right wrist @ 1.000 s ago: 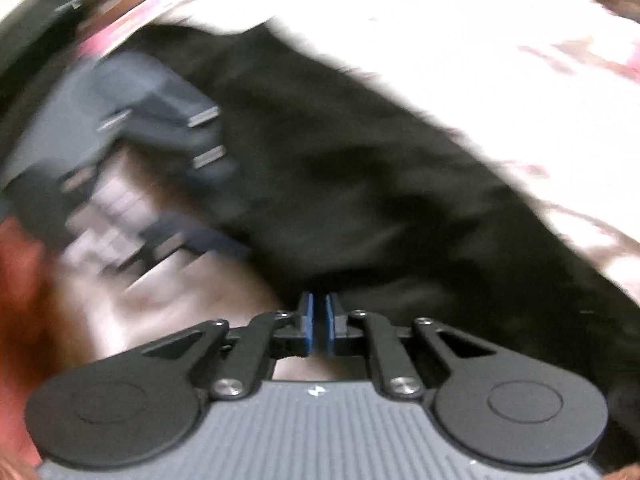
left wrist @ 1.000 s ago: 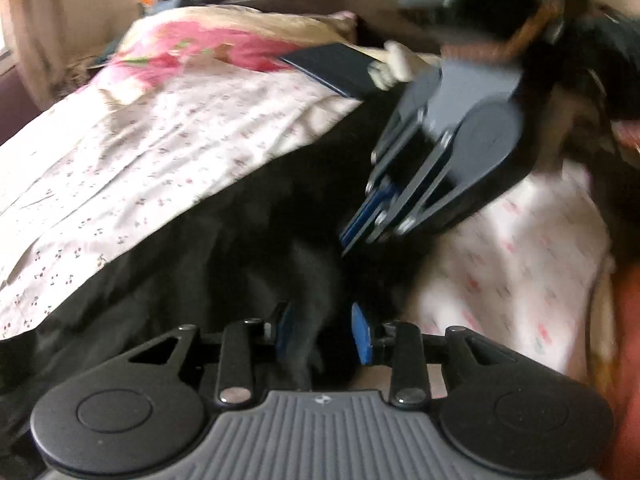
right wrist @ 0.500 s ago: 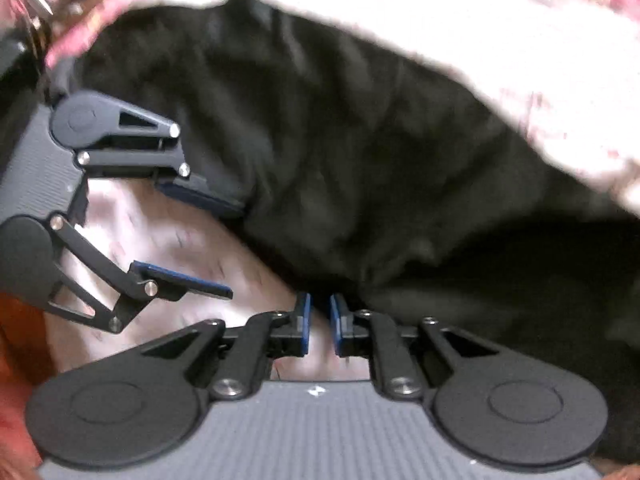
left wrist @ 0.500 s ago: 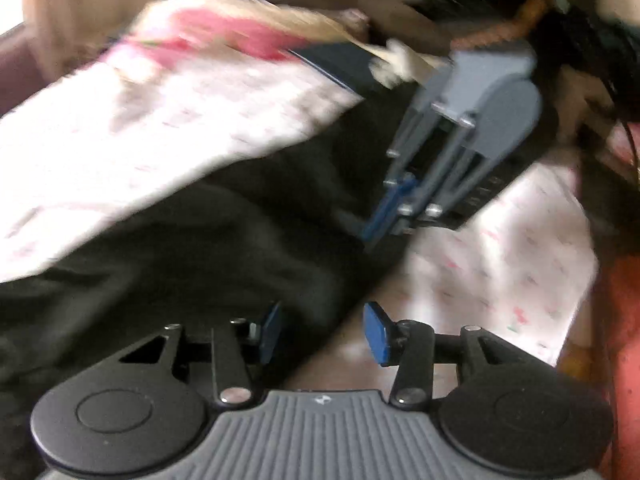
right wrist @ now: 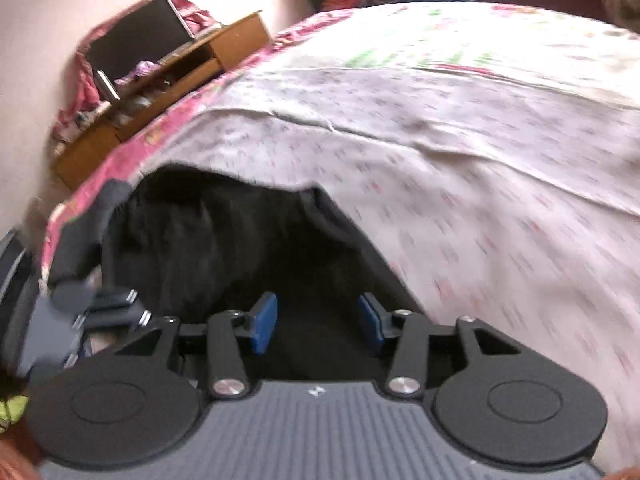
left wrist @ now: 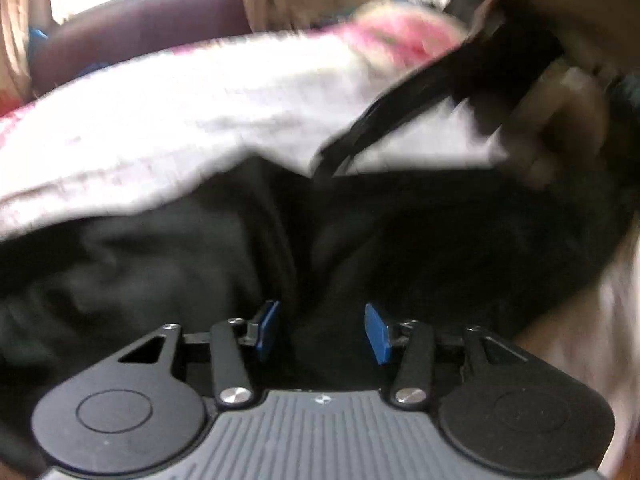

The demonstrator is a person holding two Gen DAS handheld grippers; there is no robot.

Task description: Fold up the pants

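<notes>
- Black fabric, the pants [left wrist: 200,248], fills the lower left and centre of the left wrist view, lying rumpled on a bed [left wrist: 160,112] covered by a pale printed sheet.
- At the bottom centre of that view the left tool [left wrist: 322,330] stands spread, blue pads clear of the cloth; its jaws have just been opening, and the pants lie beneath and beyond the gap, not pinched. A second ago a fold of black cloth sat between much narrower pads.
- In the upper right of the same view a person's hand [left wrist: 560,120] shows, badly blurred, with a dark strip below it that I cannot identify.
- In the right wrist view a wooden shelf [right wrist: 160,92] sits in the upper left, with the left tool's grey body blurred at the lower left edge.
- Bottom centre there, the right tool [right wrist: 316,324] is also spread, with the pants [right wrist: 224,248] dark between and ahead of its pads but not gripped; its jaws have just been opening. Half a second ago they were nearly together.
- Compared with that earlier frame, the view has swung: the sheet now fills the right side, and the pants form a smaller heap.
- My judgement: both tools have let go, so one fold is likely laid down and a fresh grasp comes next.
</notes>
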